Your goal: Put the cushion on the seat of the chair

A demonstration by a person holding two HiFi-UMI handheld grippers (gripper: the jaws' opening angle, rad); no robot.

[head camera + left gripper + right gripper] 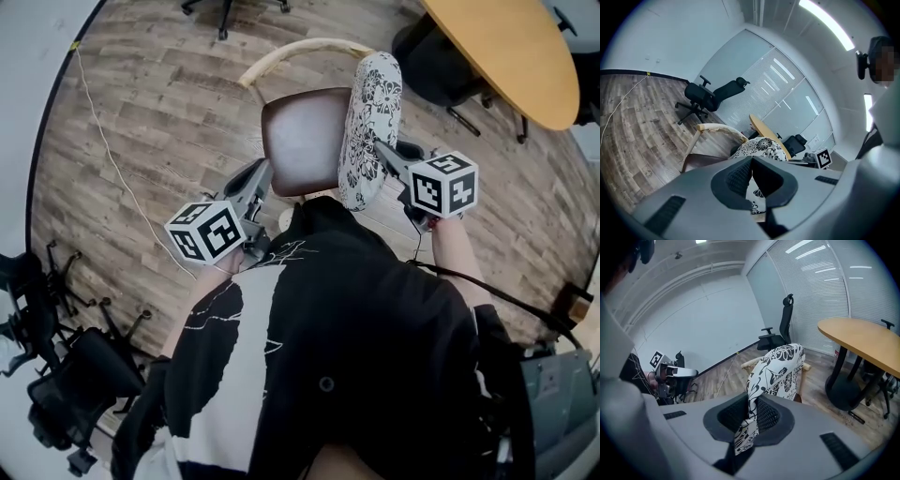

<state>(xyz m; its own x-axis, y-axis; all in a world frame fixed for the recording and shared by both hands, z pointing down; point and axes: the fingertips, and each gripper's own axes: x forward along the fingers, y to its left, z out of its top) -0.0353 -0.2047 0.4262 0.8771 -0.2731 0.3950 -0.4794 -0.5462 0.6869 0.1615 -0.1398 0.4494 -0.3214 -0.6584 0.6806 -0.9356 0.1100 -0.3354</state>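
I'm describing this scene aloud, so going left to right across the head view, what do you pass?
Black office chair → left gripper → chair seat → cushion → right gripper → wooden table.

The cushion (370,131) is matt printed cloth; the chair seat (300,141) glossy, smooth, leather-like; its backrest (281,50) pale wood; the floor (159,112) matt wood planks.

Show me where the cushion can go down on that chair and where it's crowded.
Free: the brown seat, bare from the curved backrest to its front edge. Wood floor left of it is open too. Crowded: the seat's right edge, where the right tool holds the cushion on edge, and its front left corner, by the left tool.
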